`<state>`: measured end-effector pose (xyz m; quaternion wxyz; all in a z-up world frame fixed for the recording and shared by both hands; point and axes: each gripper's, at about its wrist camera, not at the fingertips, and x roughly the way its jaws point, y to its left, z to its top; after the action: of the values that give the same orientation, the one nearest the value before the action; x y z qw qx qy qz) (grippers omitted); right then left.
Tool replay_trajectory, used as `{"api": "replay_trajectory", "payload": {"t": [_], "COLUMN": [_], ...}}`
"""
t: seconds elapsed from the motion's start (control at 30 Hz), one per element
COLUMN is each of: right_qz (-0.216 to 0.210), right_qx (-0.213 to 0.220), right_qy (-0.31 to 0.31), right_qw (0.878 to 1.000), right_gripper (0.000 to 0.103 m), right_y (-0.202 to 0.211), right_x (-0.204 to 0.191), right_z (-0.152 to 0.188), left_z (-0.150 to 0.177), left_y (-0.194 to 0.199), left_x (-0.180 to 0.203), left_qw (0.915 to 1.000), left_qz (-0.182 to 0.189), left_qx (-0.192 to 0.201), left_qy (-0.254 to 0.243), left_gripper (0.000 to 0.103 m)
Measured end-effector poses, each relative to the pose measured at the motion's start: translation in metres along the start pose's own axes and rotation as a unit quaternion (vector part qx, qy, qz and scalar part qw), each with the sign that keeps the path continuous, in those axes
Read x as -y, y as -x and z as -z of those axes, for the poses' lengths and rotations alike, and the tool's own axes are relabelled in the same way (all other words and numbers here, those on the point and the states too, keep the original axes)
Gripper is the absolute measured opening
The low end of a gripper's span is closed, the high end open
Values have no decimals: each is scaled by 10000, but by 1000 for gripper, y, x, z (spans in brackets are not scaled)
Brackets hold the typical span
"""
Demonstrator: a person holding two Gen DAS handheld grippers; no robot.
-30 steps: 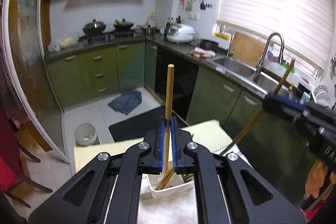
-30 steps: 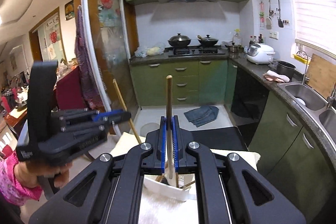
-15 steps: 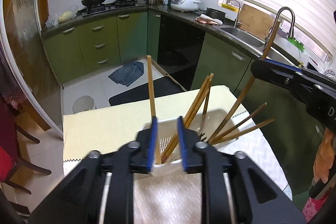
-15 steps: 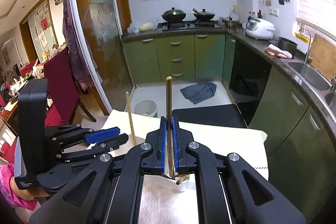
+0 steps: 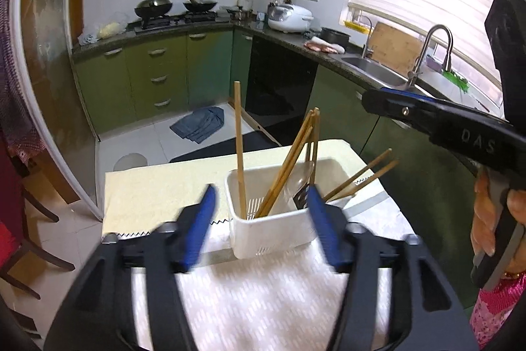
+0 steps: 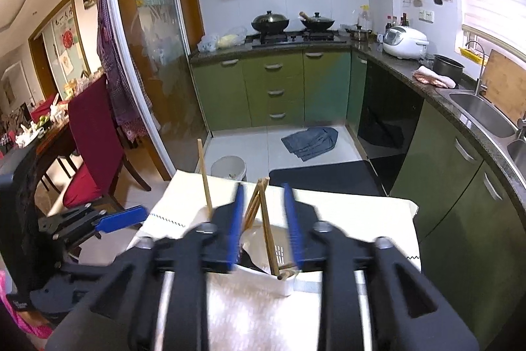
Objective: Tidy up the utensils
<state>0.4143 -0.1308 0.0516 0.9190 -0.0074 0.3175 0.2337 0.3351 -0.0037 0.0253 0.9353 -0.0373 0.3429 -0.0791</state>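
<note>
A white utensil basket (image 5: pixel 273 231) stands on a cloth-covered table (image 5: pixel 157 189). Several wooden chopsticks (image 5: pixel 289 160) lean in it, one chopstick (image 5: pixel 239 147) stands upright at its left, and a spoon and a fork show inside. My left gripper (image 5: pixel 261 209) is open and empty, its blue pads on either side of the basket, just in front of it. My right gripper (image 6: pixel 263 219) is open and empty above the basket (image 6: pixel 263 272), with chopsticks (image 6: pixel 266 229) between its jaws. The right gripper also shows in the left wrist view (image 5: pixel 427 114), the left in the right wrist view (image 6: pixel 115 219).
The table carries a pale yellow cloth (image 6: pixel 361 213) and a white patterned towel (image 5: pixel 263 298). Green kitchen cabinets (image 6: pixel 276 87), a counter with a sink (image 5: pixel 371 68) and a stove lie behind. A red chair (image 6: pixel 92 147) and a bin (image 6: pixel 228 168) stand on the floor at left.
Both grippers have opened and let go of their chopsticks, which now stand in the basket. Both have drawn back a little; the left opened first.
</note>
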Motion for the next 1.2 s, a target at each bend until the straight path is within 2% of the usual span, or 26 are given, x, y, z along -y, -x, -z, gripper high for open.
{"api": "replay_trajectory", "payload": {"t": [0.07, 0.13, 0.2, 0.3, 0.47, 0.57, 0.7, 0.9, 1.03, 1.2], "right_qz": [-61, -184, -230, -335, -208, -47, 150, 15, -61, 37], "right_qx": [85, 297, 526, 696, 713, 881, 1141, 1168, 1202, 1200], "right_qy": [-9, -57, -75, -102, 14, 16, 131, 365, 354, 334], "right_qw": [9999, 9994, 9983, 9970, 9972, 9961, 9933, 9925, 9921, 9922], "right_gripper": [32, 56, 70, 99, 99, 99, 99, 99, 99, 99], "right_y": [15, 39, 65, 102, 147, 175, 208, 249, 264, 268], "right_x": [-1, -2, -2, 2, 5, 5, -2, -25, -32, -34], "right_z": [3, 12, 29, 69, 153, 205, 249, 284, 291, 294], "left_z": [9, 20, 40, 66, 124, 156, 182, 200, 204, 204], "left_y": [17, 32, 53, 77, 112, 130, 150, 177, 192, 205], "left_x": [3, 9, 17, 18, 20, 16, 17, 36, 46, 50], "left_qw": [9998, 9989, 9968, 9954, 9948, 9945, 9948, 9946, 9930, 9900], "left_qz": [12, -69, -126, -128, -335, -406, -360, -285, -204, -296], "left_qx": [223, 444, 743, 929, 961, 956, 903, 995, 1161, 1379], "left_qy": [-5, -101, -248, -216, -46, 104, 300, 112, -9, -31], "left_gripper": [80, 86, 92, 96, 97, 97, 97, 97, 97, 97]}}
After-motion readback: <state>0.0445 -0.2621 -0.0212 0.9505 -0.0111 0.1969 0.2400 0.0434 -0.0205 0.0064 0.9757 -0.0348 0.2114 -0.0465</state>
